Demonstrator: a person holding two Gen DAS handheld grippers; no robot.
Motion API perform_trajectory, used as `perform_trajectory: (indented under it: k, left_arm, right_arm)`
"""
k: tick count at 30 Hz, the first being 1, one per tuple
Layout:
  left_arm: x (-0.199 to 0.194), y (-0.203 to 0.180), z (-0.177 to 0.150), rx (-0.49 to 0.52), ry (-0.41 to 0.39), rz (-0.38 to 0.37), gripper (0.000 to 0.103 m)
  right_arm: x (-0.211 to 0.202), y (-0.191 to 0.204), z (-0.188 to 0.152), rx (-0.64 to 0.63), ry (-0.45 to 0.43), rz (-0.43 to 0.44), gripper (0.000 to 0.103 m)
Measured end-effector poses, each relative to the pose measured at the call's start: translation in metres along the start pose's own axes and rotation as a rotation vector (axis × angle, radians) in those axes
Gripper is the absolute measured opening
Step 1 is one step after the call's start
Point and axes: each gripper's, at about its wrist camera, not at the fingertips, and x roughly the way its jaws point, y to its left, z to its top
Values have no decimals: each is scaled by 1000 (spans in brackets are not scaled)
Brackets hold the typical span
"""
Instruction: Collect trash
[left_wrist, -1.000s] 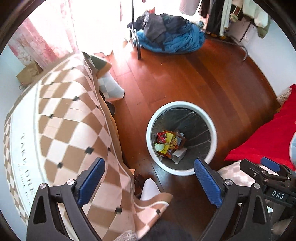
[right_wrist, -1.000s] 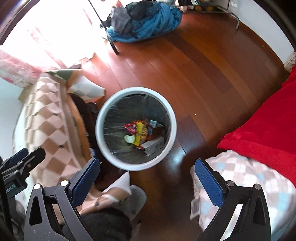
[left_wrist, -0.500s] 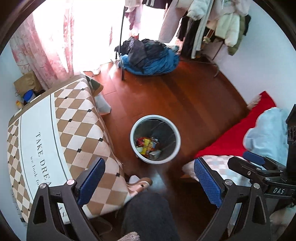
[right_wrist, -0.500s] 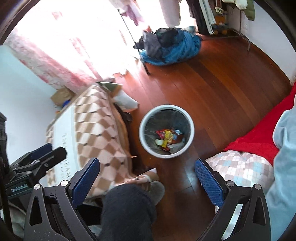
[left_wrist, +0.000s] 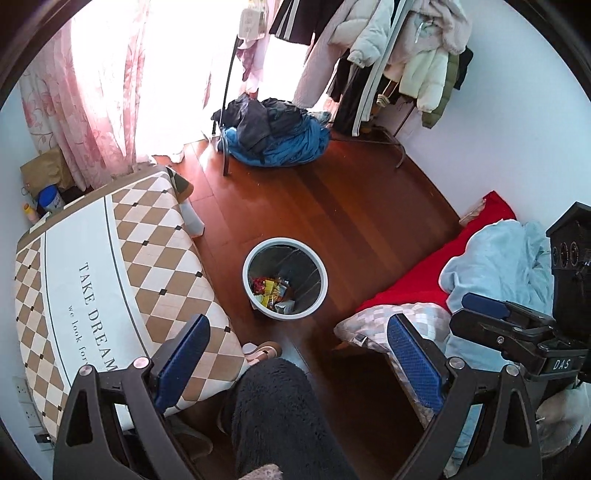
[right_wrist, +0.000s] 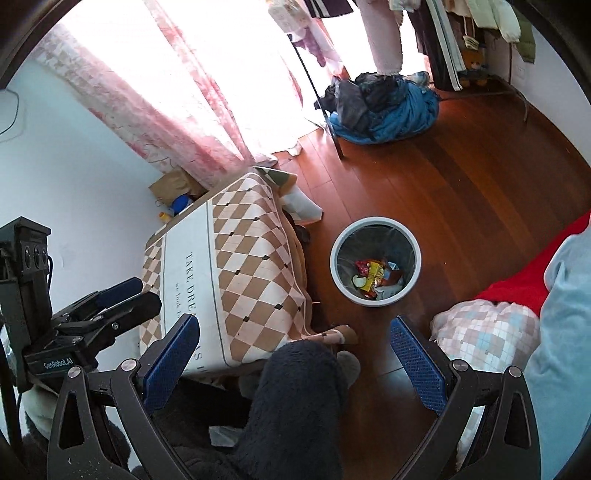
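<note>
- Left wrist view: the left gripper (left_wrist: 299, 363) has its fingers (left_wrist: 415, 360) spread wide with nothing between them. The waste bin (left_wrist: 320, 291) stands on the wooden floor (left_wrist: 332, 206) ahead of the fingertips, well apart from them, with the collected trash (left_wrist: 271, 291) (wrappers, mostly red and yellow) lying in its bottom. The bench (left_wrist: 110, 266) under its diamond cloth lies beyond the left finger, the bed (left_wrist: 424, 291) beyond the right one. The right gripper (left_wrist: 513, 328) shows here only from the side.
- Right wrist view: the right gripper (right_wrist: 295, 363) is likewise wide open and empty, the waste bin (right_wrist: 336, 266) ahead of the fingers and nearer the right one.
- Only the left view shows the whole bench top; I see no loose trash on it.
- Only the right view shows the bench's hanging cloth edge and a dark shape under it, which I cannot identify.
- Risk: with both grippers far from the floor, small scraps could be missed, and a blind reach under the cloth could snag it.
</note>
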Motion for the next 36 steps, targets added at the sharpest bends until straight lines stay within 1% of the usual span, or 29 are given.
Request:
perform_trajectory:
  k: [5, 12, 15, 24, 26, 27, 36]
  left_arm:
    - [-11, 1, -2, -4, -5, -10, 98]
    - [-13, 1, -3, -15, 4, -23, 98]
    - [-13, 1, -3, -13, 4, -25, 98]
    - [-10, 1, 0, -30, 8, -3, 98]
    - [-9, 2, 1, -31, 8, 9, 101]
    - [-8, 2, 1, -33, 11, 9, 103]
    - [-3, -1, 1, -28, 19, 8, 103]
  right_arm:
    - [-7, 7, 2, -10, 0, 2, 103]
    - [-7, 11, 3, -18, 8, -3, 103]
    - [-7, 11, 2, -22, 5, -18, 103]
    - [-7, 8, 4, -25, 10, -33, 103]
    - [-6, 6, 6, -26, 15, -35, 103]
    - [-5, 5, 6, -26, 17, -37, 103]
    - [1, 5, 8, -26, 30, -46, 103]
